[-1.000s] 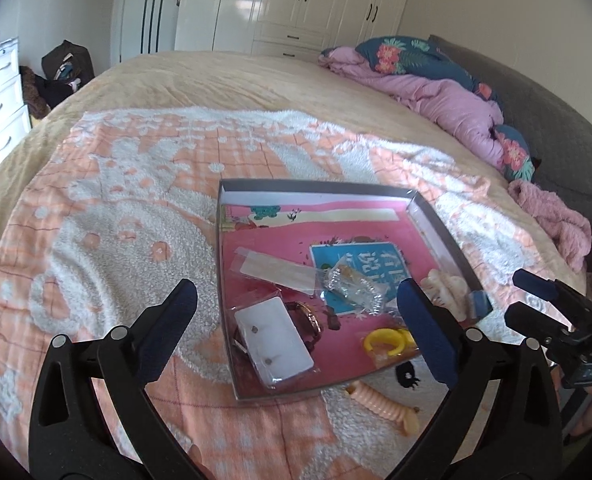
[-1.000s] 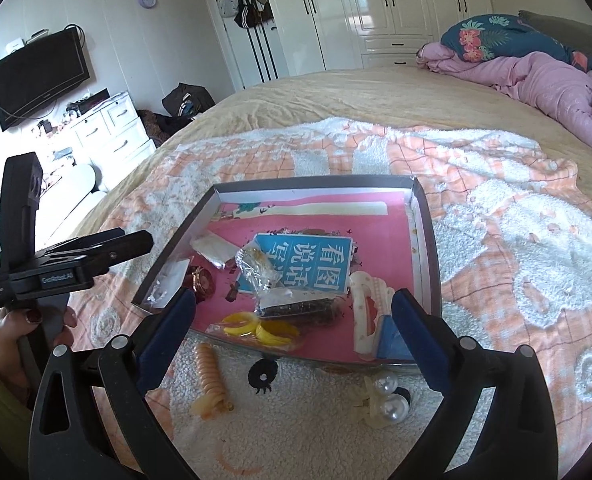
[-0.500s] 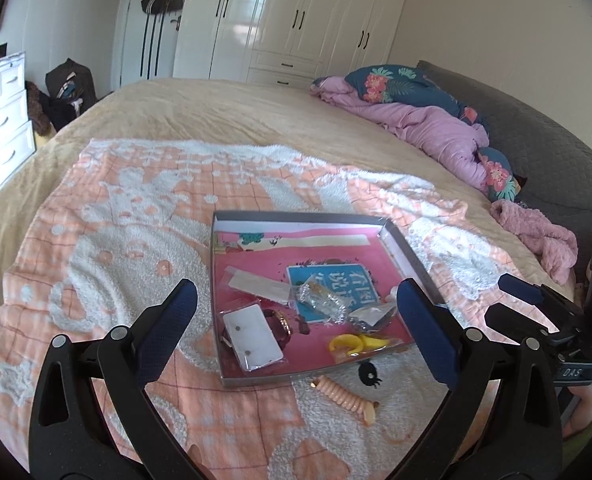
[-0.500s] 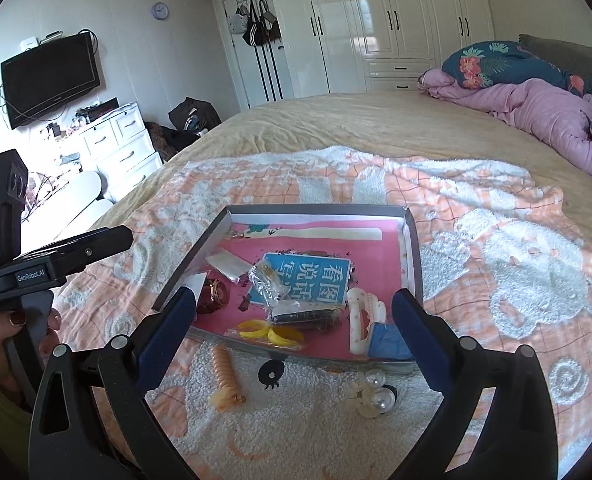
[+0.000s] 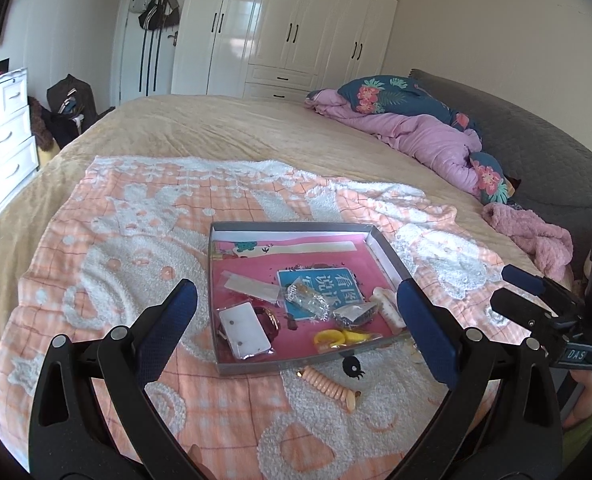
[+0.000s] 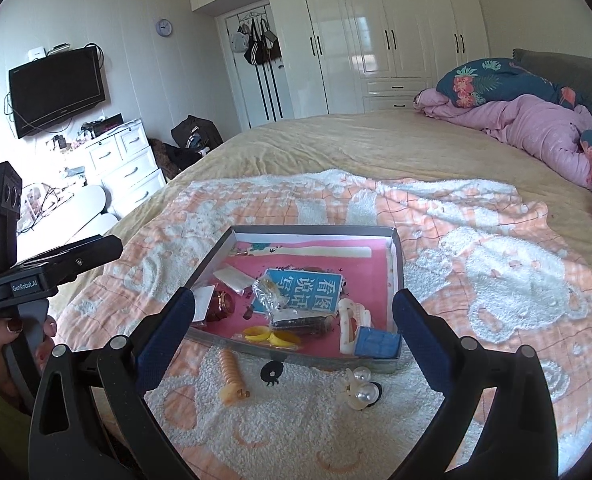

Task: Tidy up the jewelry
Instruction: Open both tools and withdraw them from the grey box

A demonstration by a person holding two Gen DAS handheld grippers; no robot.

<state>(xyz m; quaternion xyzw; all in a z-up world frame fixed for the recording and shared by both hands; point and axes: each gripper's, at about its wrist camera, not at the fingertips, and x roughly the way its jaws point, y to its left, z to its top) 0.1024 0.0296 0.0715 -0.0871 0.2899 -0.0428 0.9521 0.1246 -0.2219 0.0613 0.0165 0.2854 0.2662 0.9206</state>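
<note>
Right wrist view: shallow box (image 6: 393, 258) on orange-and-white blanket (image 6: 495, 280), near the blanket's front edge
Inside box: yellow rings (image 6: 272, 336), white claw clip (image 6: 349, 320), blue block (image 6: 375, 346) at front right corner, bagged pieces, earring card (image 5: 244, 332) at front left corner
Outside box, before its front wall: beige spiral hair tie (image 6: 232, 376), small black piece (image 6: 272, 372), pearl clip (image 6: 359, 390)
Left gripper (image 5: 292, 324): jaws wide apart, empty, raised above blanket
Right gripper (image 6: 292, 332): jaws wide apart, empty, raised
Progress: most pieces boxed; three loose ones apparently left
</note>
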